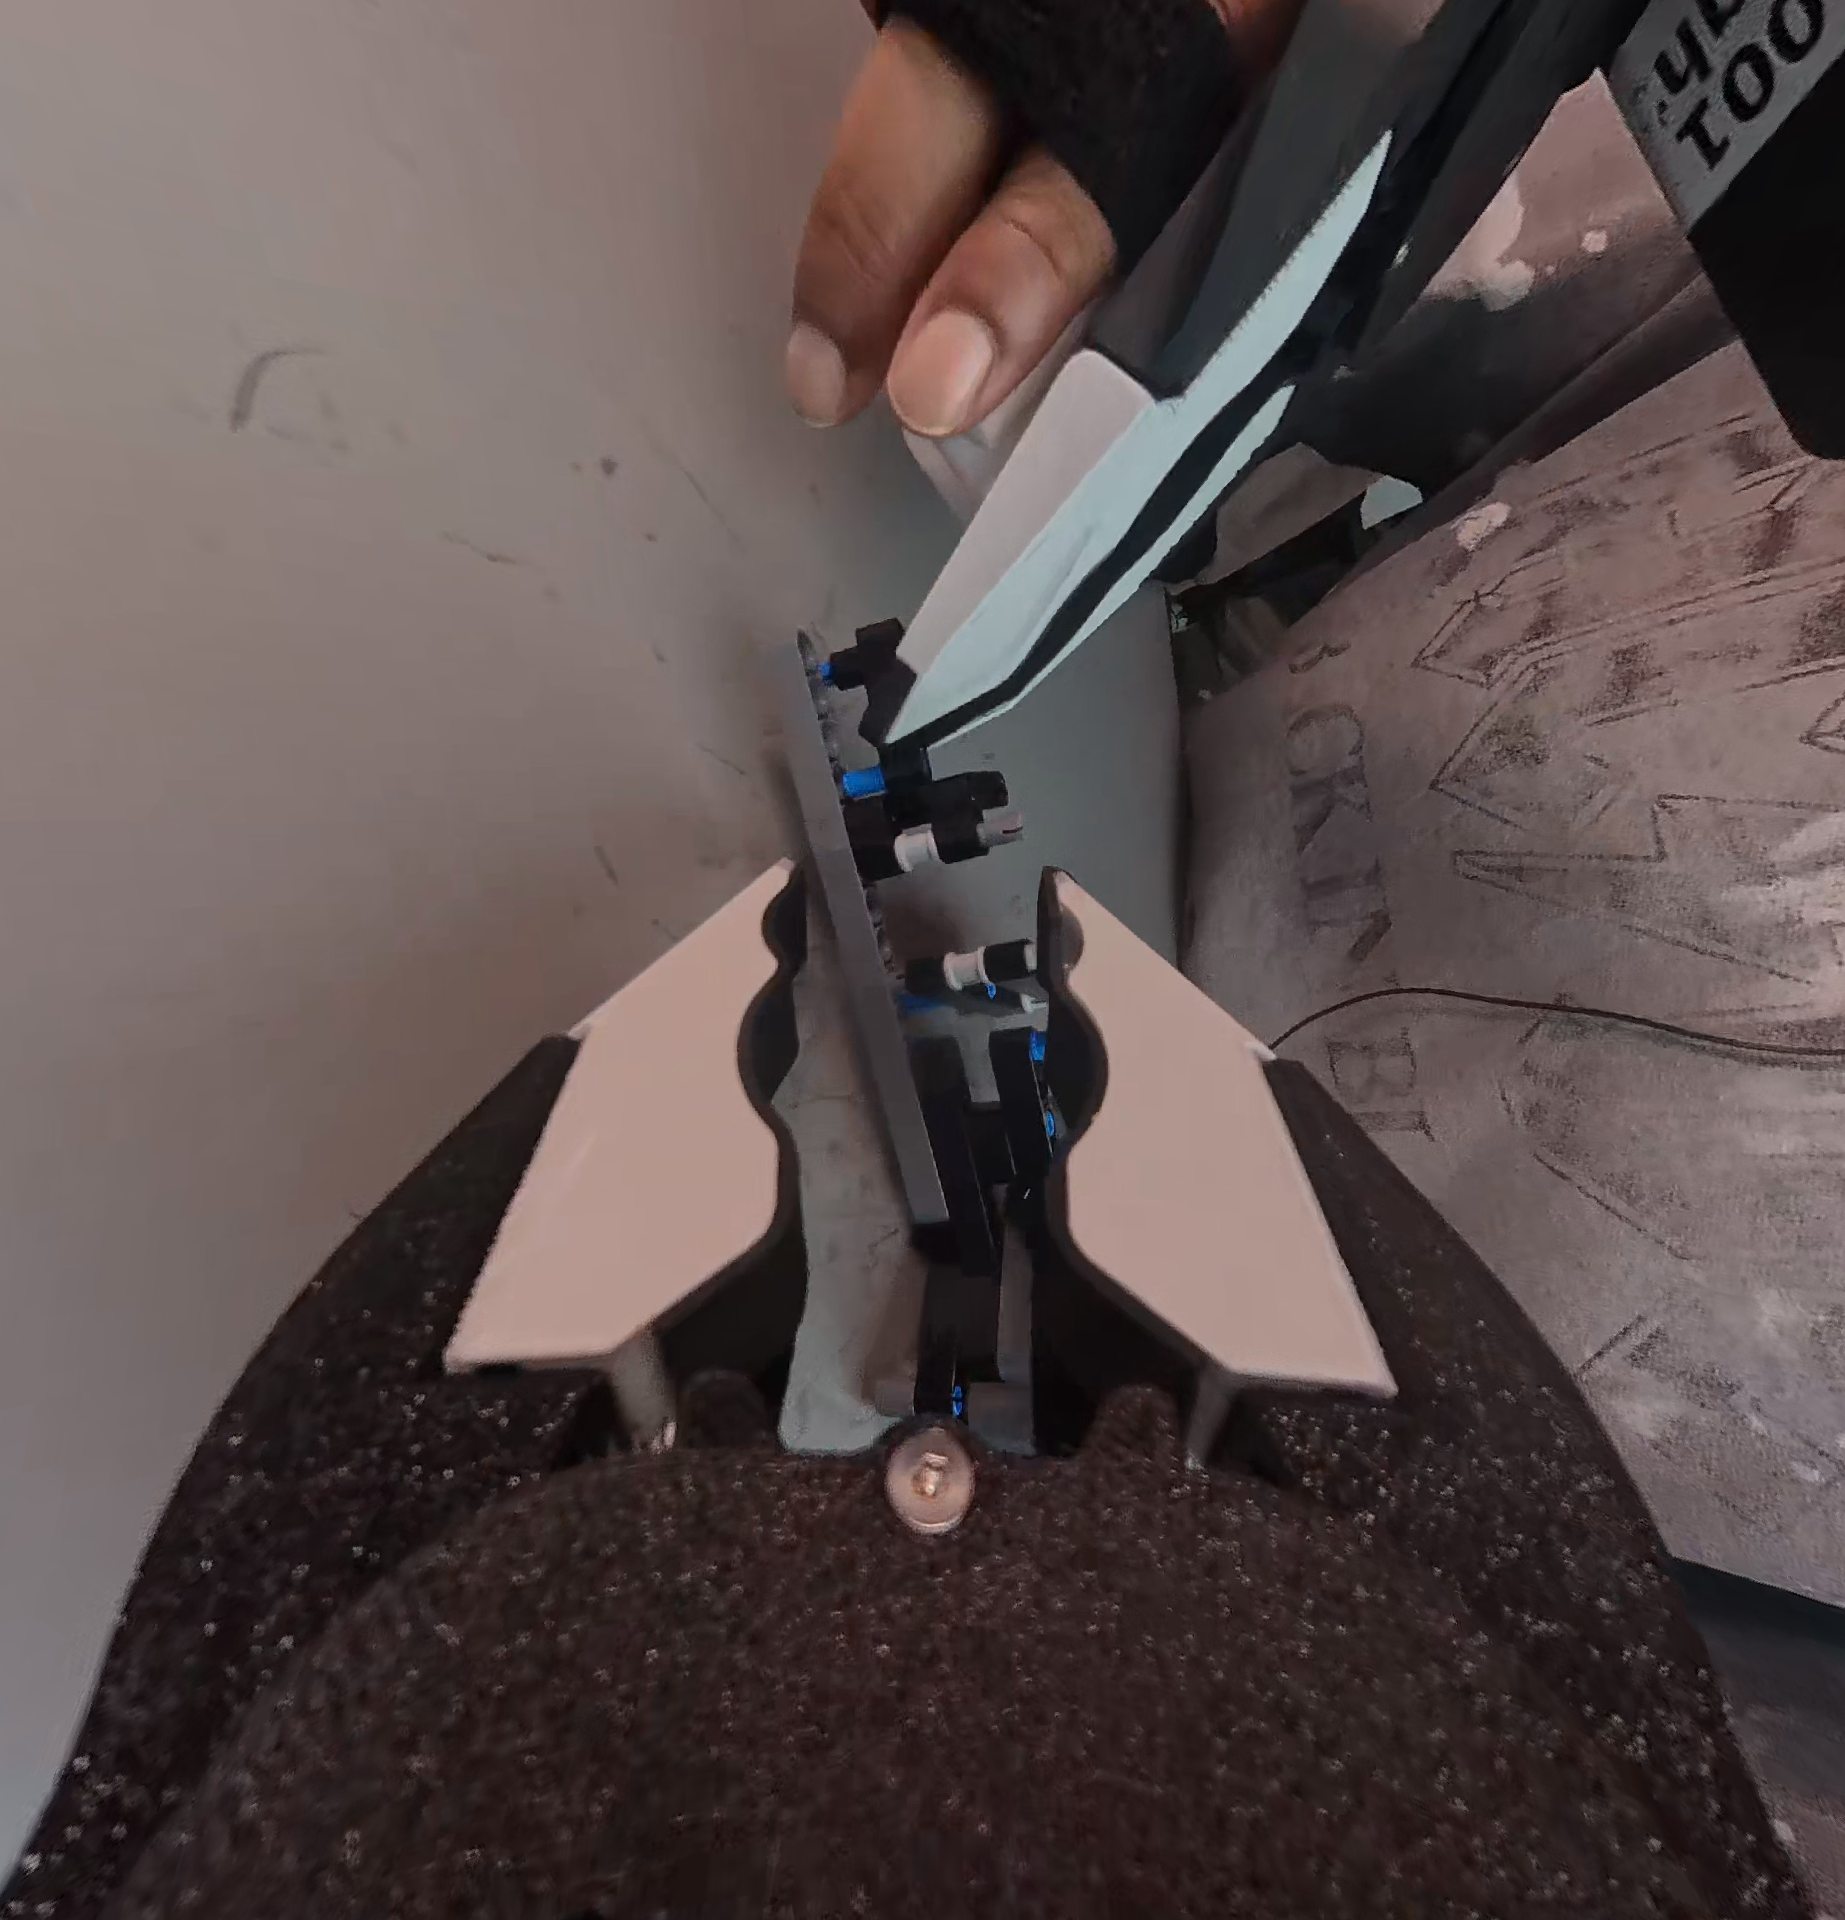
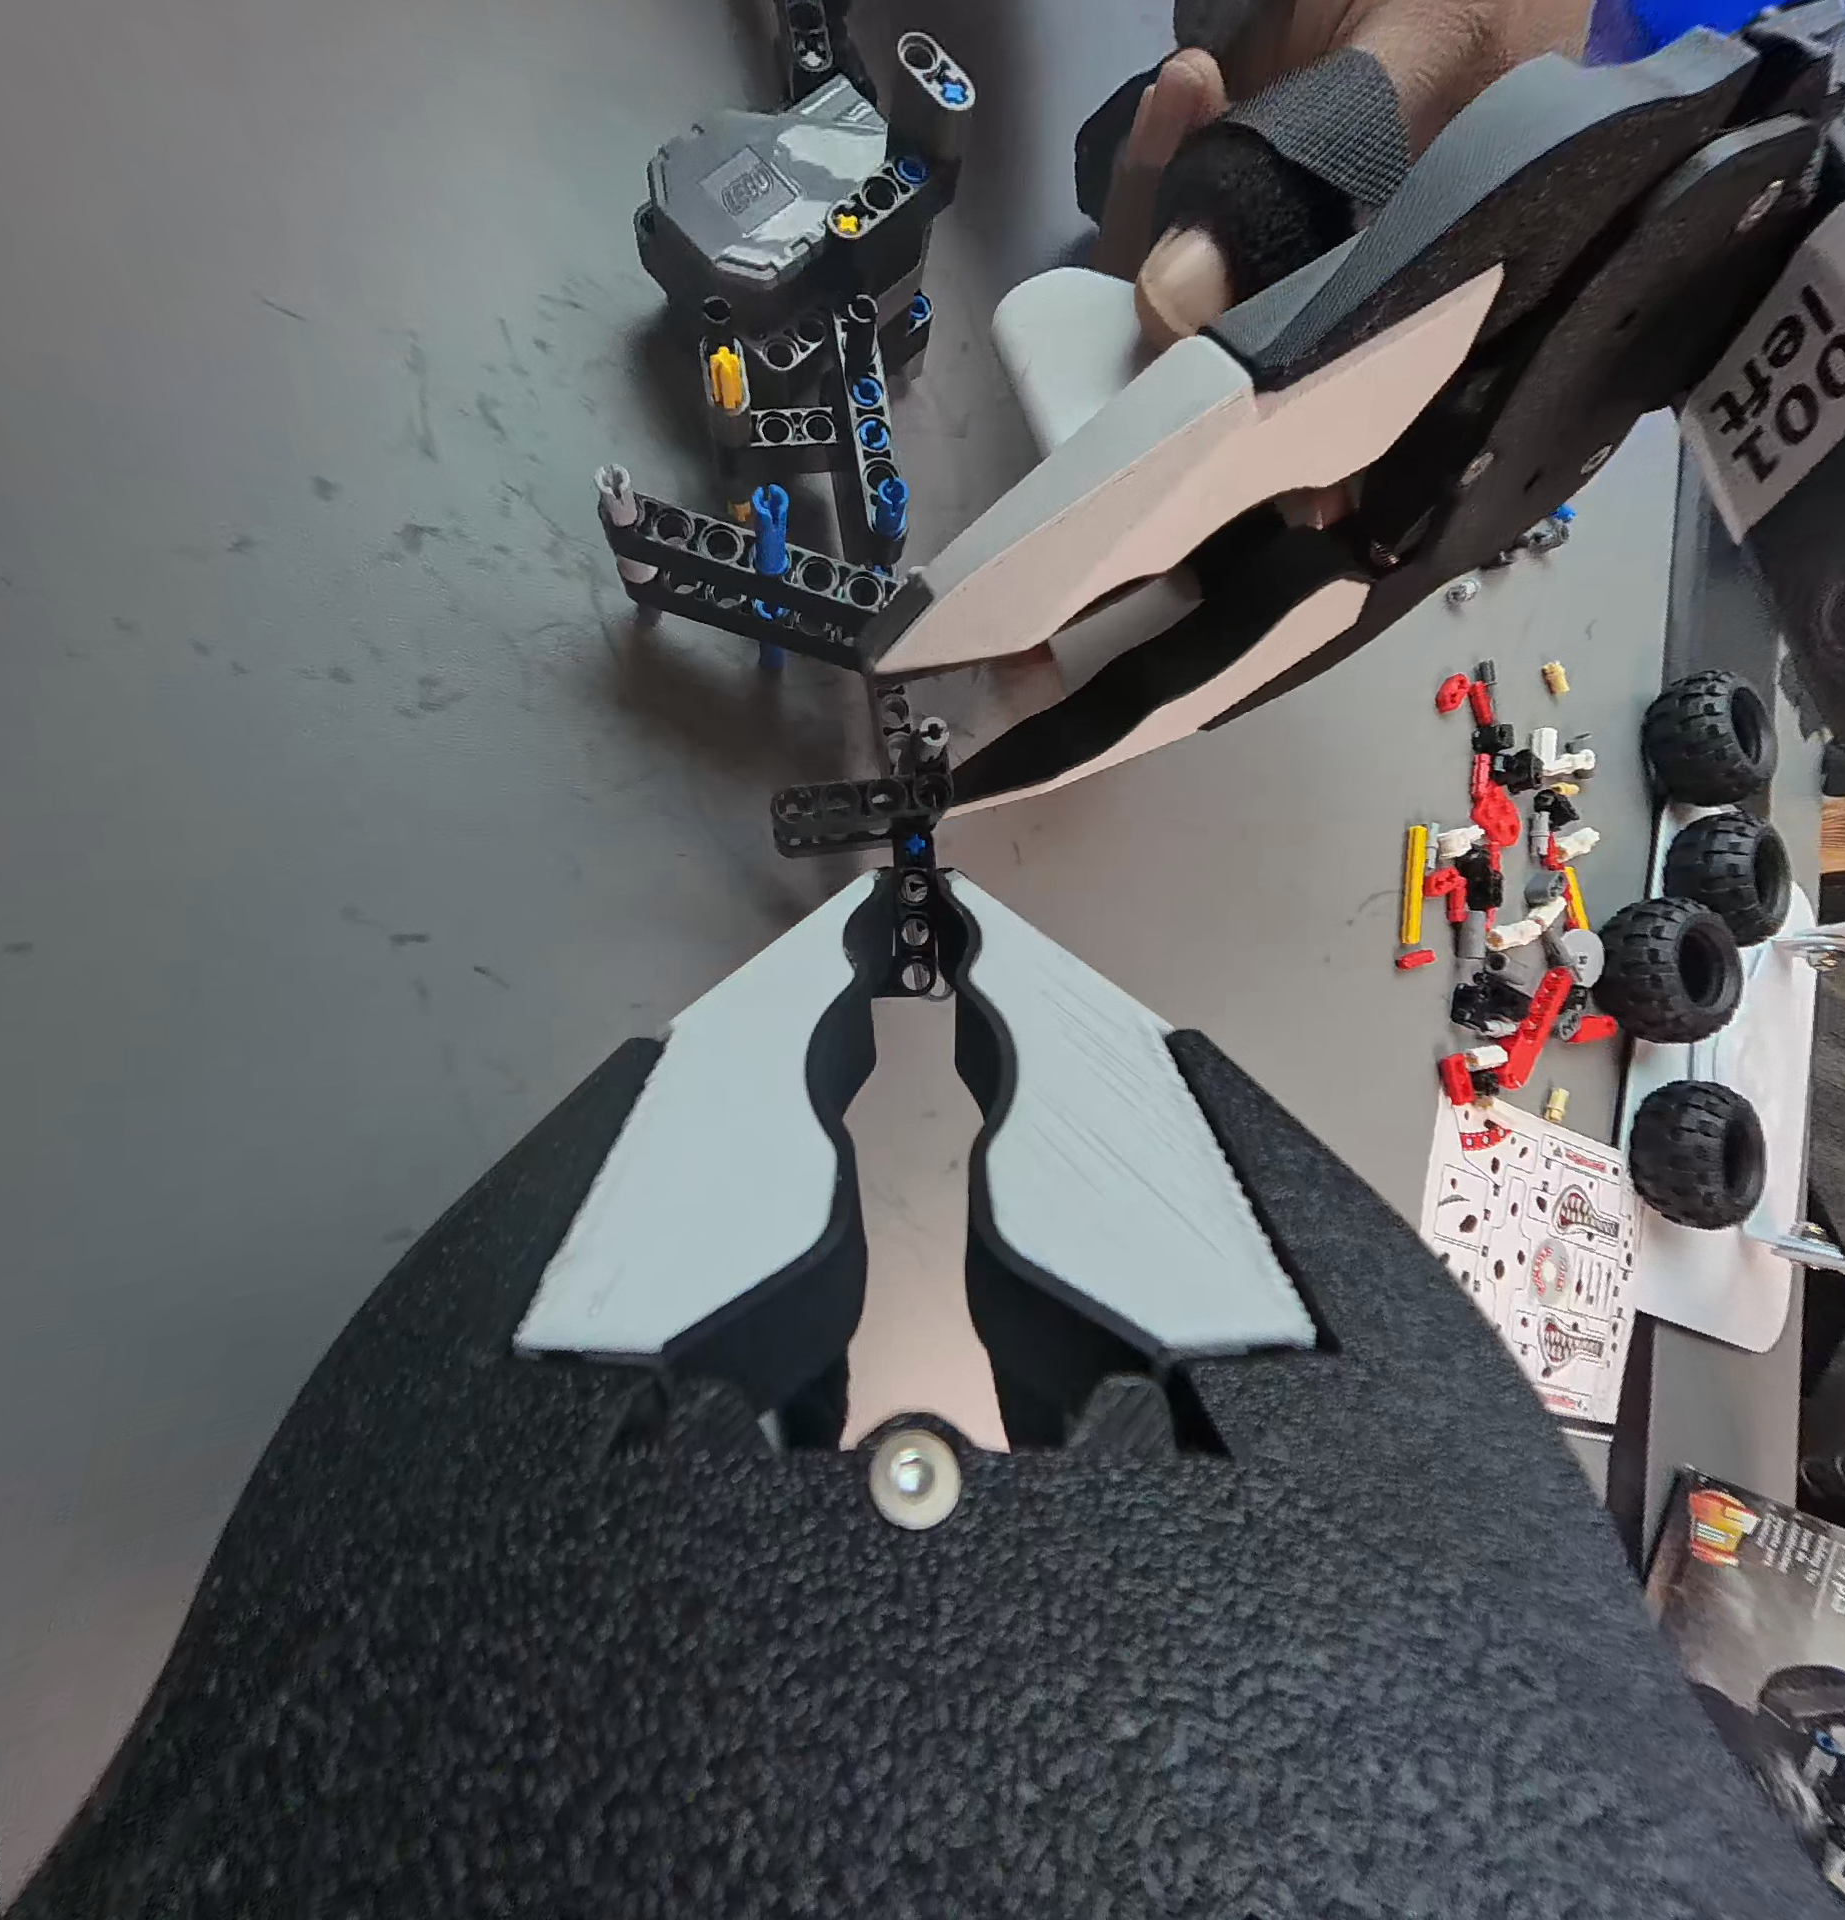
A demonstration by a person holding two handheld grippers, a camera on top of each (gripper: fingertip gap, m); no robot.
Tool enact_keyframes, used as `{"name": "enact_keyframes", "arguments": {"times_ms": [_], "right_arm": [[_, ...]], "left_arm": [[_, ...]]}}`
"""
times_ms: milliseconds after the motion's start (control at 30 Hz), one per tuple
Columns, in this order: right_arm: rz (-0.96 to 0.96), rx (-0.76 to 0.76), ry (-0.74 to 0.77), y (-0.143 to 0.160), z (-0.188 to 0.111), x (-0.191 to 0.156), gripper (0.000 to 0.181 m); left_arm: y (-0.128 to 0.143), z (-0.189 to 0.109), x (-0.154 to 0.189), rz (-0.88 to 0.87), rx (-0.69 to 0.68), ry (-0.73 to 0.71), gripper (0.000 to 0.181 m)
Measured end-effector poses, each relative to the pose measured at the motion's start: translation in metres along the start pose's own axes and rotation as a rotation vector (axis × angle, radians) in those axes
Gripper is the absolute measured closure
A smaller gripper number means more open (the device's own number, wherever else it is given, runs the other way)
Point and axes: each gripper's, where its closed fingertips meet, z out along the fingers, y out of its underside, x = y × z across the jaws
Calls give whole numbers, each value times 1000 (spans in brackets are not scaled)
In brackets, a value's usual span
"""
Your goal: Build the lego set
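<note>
In the left wrist view my left gripper (image 1: 918, 883) is shut on a small lego assembly (image 1: 876, 997). The assembly is a long grey beam with black beams, blue pins and white-tipped pins sticking out to the right. My right gripper (image 1: 890, 732) comes in from the upper right, its tips closed on a black piece at the assembly's top. In the right wrist view my right gripper (image 2: 915, 894) is shut on a black holed beam (image 2: 914, 935), which meets a short crosswise black beam (image 2: 845, 812). The left gripper (image 2: 918, 732) holds the same cluster from the upper right.
A larger part-built model (image 2: 783, 239) with a grey block and a black frame (image 2: 741, 582) stands on the dark table (image 2: 274, 623) behind. Loose red, black and white parts (image 2: 1510, 904), several black tyres (image 2: 1707, 738), a sticker sheet (image 2: 1531, 1236) and a box (image 2: 1780, 1621) lie at the right. Less than 4 cm separates the two grippers' tips.
</note>
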Motion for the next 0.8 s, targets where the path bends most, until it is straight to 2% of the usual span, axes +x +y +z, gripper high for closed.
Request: {"name": "enact_keyframes", "arguments": {"times_ms": [100, 333, 633, 800], "right_arm": [[7, -9, -19, 2, 0, -2, 174], [55, -50, -93, 7, 2, -10, 174], [221, -151, -347, 9, 6, -11, 174], [233, -165, -405, 9, 7, -11, 174]], "left_arm": [[1, 5, -1, -24, -28, 9, 139], [5, 15, -7, 21, -115, -96, 151], [7, 17, -14, 146, -158, -220, 160], [6, 15, -15, 189, -145, -264, 158]]}}
